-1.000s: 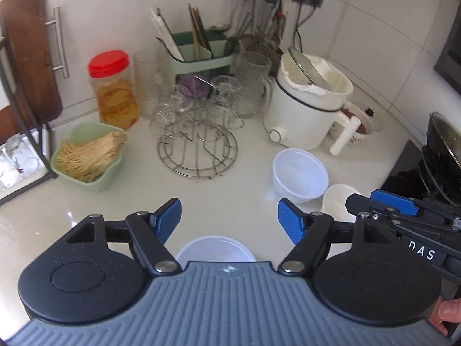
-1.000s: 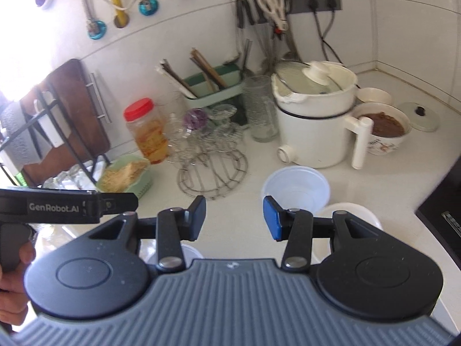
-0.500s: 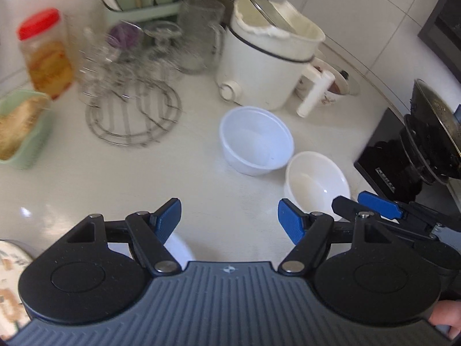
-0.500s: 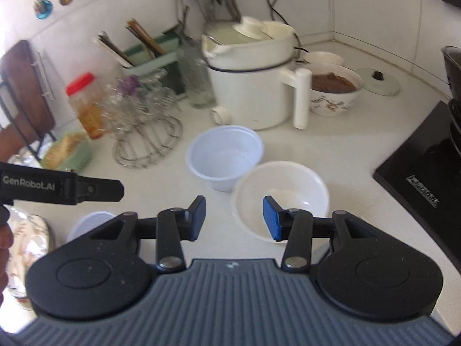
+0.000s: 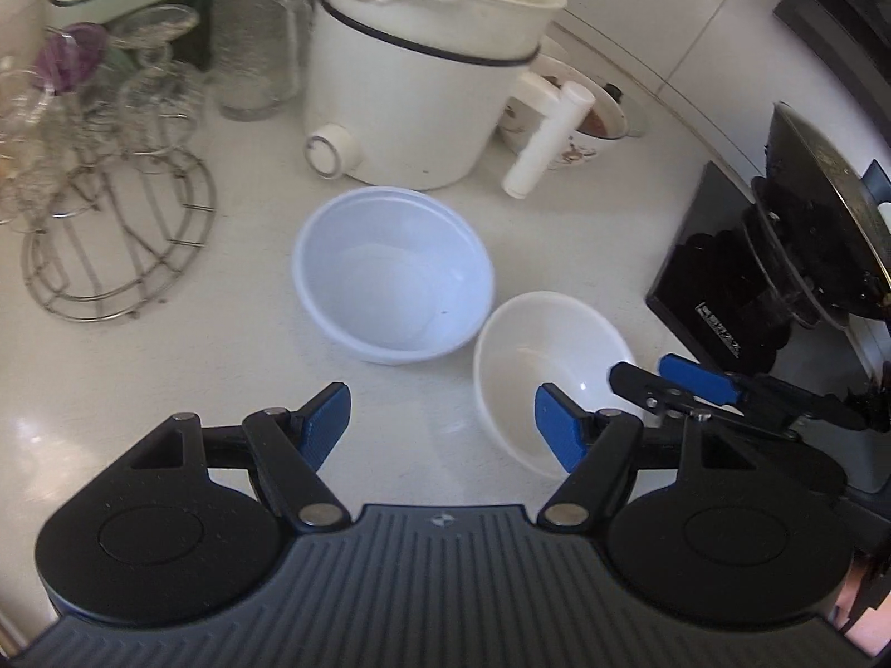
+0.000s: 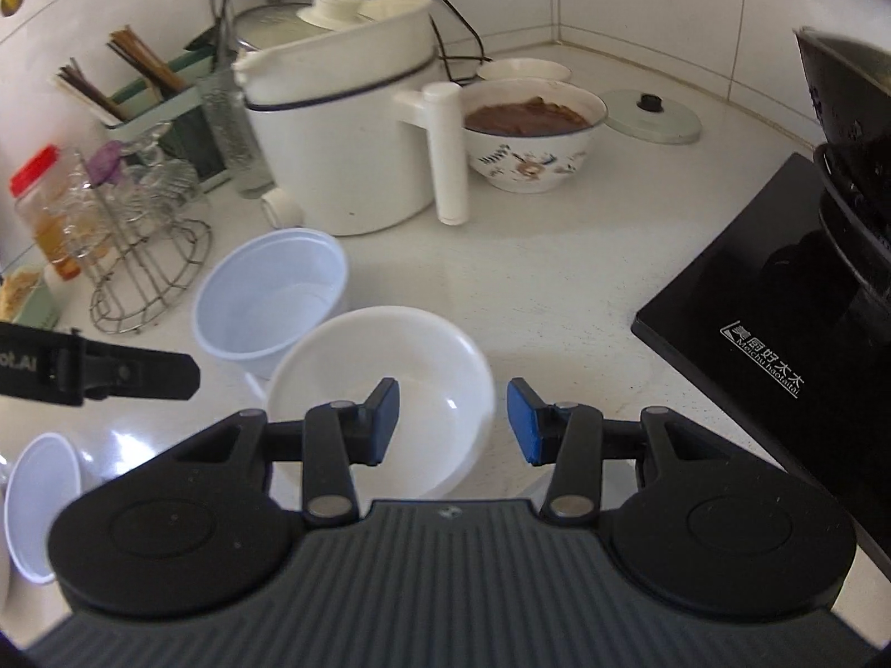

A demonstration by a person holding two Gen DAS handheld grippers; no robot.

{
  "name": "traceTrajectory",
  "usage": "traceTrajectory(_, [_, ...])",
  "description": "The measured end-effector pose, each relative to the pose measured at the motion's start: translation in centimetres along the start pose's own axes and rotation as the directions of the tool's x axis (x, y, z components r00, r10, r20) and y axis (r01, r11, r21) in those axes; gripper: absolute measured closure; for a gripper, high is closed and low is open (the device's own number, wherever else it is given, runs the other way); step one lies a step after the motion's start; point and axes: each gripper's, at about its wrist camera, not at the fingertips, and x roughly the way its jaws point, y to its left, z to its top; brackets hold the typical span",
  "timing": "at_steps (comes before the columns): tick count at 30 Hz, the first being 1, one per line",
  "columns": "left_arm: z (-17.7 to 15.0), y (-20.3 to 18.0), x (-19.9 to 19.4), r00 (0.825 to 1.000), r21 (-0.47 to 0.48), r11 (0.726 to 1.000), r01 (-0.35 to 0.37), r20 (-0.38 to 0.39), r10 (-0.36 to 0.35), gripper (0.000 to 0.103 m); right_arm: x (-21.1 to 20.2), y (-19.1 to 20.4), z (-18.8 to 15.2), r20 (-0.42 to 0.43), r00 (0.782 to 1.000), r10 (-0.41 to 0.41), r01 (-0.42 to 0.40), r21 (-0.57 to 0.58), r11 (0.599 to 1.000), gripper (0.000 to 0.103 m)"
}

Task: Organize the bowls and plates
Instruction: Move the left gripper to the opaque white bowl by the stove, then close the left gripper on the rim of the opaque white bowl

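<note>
A white kitchen table (image 6: 557, 278) runs into a tiled corner, crowded with cookware. Taking the white electric pot (image 6: 345, 133) as the landmark: a translucent plastic bowl (image 5: 392, 289) stands just in front of it, empty and upright. A white ceramic bowl (image 6: 381, 384) sits in front of that one, on the side toward the cooktop, the two rims touching or nearly so. A small white plastic cup (image 6: 36, 506) stands well apart from the pot, at the near left edge of the right wrist view.

The right gripper (image 6: 454, 420) hovers at the near rim of the white ceramic bowl, its jaws spread wide and holding nothing: one blue pad sits over the bowl's inside, the other outside its wall. The left gripper (image 5: 442, 426) hangs over bare table in front of the translucent bowl, jaws wide apart and empty, its right pad overlapping the ceramic bowl's rim in the view.

To the pot's right stands a patterned bowl of brown food (image 6: 529, 133), with a pale green lid (image 6: 651, 117) beyond it. To the pot's left are a wire glass rack (image 5: 117, 239), a glass pitcher (image 5: 253, 39) and a green utensil holder (image 6: 161, 94). A black induction cooktop (image 6: 774, 323) carrying a dark wok (image 5: 824, 211) lies far to the right.
</note>
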Motion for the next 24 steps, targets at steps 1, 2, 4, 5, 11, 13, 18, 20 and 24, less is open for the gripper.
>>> traceTrajectory(1, [0.0,-0.1,0.4,1.0,-0.001,1.0,0.0,-0.002,0.0,0.026,0.3,-0.3,0.0,-0.001,1.0,0.001,-0.001,0.007,1.0,0.058])
traceTrajectory(2, [0.1,-0.2,0.9,1.0,-0.008,1.0,-0.003,-0.007,0.002,0.026,0.5,-0.5,0.0,-0.006,1.0,0.004,-0.004,0.014,1.0,0.058])
traceTrajectory(4, [0.1,0.0,2.0,1.0,-0.043,0.999,-0.009,-0.023,0.008,0.031,1.1,-0.9,0.0,-0.016,1.0,0.02,-0.02,0.033,0.999,0.058])
traceTrajectory(5, [0.2,0.2,2.5,0.999,-0.065,0.998,-0.011,-0.033,0.008,0.037,1.4,-1.1,0.0,-0.023,0.999,0.027,-0.026,0.042,0.999,0.058])
traceTrajectory(11, [0.3,1.2,3.8,0.998,-0.183,0.982,0.044,-0.045,-0.053,0.05,2.5,-1.2,-0.1,-0.049,0.997,0.061,-0.058,0.054,0.997,0.058])
traceTrajectory(13, [0.4,0.9,4.1,0.997,-0.186,0.982,0.043,-0.05,-0.053,0.054,2.8,-1.2,0.0,-0.054,0.996,0.068,-0.065,0.061,0.996,0.058])
traceTrajectory(18, [0.6,0.3,5.0,0.996,-0.175,0.984,0.036,-0.073,-0.05,0.071,3.5,-1.3,0.0,-0.082,0.994,0.075,-0.068,0.08,0.994,0.062])
traceTrajectory(20, [0.5,-0.1,5.2,0.995,-0.164,0.986,0.041,-0.079,-0.055,0.076,3.6,-1.3,-0.1,-0.086,0.994,0.065,-0.058,0.08,0.995,0.066])
traceTrajectory(24, [0.4,-0.8,5.2,0.996,-0.115,0.993,0.029,-0.076,-0.038,0.08,3.8,-1.4,-0.2,-0.095,0.992,0.083,-0.073,0.1,0.992,0.073])
